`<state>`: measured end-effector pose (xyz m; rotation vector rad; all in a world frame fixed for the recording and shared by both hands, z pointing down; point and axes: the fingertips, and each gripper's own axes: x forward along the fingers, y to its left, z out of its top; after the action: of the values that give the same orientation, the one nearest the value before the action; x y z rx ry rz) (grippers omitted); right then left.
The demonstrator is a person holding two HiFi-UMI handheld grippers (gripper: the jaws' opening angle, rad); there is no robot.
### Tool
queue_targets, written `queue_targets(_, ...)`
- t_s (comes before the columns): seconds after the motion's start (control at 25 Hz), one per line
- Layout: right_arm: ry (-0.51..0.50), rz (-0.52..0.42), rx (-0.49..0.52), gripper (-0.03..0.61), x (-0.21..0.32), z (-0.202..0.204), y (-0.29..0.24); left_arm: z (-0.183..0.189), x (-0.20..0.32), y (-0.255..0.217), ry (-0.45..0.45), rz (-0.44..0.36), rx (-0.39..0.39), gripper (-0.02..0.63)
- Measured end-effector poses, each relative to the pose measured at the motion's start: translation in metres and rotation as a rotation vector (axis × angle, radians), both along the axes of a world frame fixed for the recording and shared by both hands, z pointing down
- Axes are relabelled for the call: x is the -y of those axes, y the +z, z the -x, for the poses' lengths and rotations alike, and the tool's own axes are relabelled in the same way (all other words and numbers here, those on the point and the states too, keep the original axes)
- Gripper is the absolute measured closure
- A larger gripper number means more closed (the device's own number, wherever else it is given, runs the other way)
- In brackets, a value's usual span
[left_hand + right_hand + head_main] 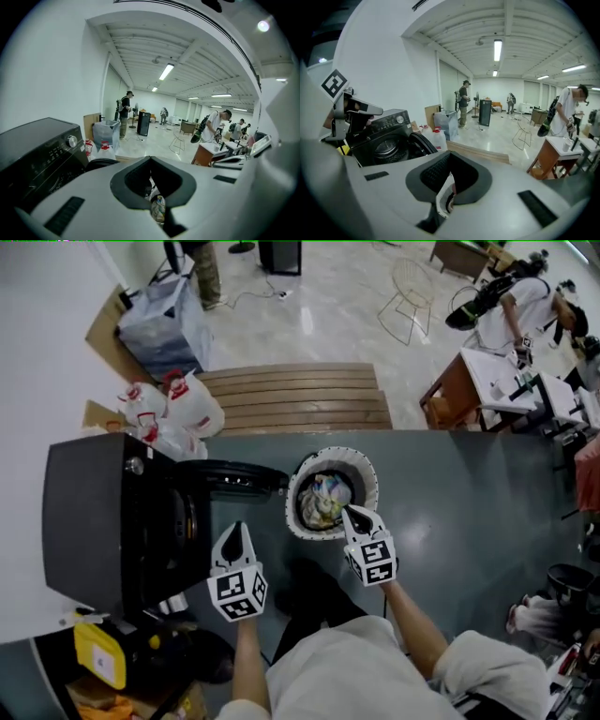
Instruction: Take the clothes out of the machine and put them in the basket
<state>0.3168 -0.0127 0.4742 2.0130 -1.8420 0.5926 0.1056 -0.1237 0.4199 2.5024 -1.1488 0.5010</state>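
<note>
Jaws clenched, empty, on left gripper (236, 529) and right gripper (352, 512) — one basket (333, 457) of clothes (324, 500), one machine (94, 512).

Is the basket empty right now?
No, crumpled clothes lie inside the white basket in the head view.

White walls (393, 70) rose to a ribbed ceiling (454, 28) lit by long tube lights (497, 49). A slatted wooden platform (295, 397) divided the pale glossy floor (328, 315) from a dark floor section (469, 512). A wire chair (410, 298) stood on the pale part, with a wooden desk (450, 390) at the side.
</note>
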Motion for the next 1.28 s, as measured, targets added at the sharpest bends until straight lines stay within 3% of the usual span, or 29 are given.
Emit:
queue_targets(0.16,-0.127,-0.04,-0.015,0.555,0.024,0.045,-0.028,0.059,-0.002,-0.013,-0.102,-0.018,0.02,0.595)
queue_targets(0.48,-0.4,-0.139,-0.005,0.556,0.091,0.157,-0.081,0.198,-0.006,-0.045,-0.39,-0.062,0.038,0.594)
queue_targets(0.76,-0.682,-0.262,0.009,0.555,0.125,0.275,-0.144,0.313,-0.056,-0.089,-0.683,-0.135,0.053,0.595)
queue_targets(1.04,-0.885,-0.347,0.008,0.557,0.121,0.375,-0.188,0.387,-0.107,-0.111,-0.848,-0.172,0.063,0.595)
queue_targets(1.28,-0.977,-0.377,0.01,0.557,0.11,0.424,-0.202,0.417,-0.129,-0.124,-0.921,-0.201,0.062,0.595)
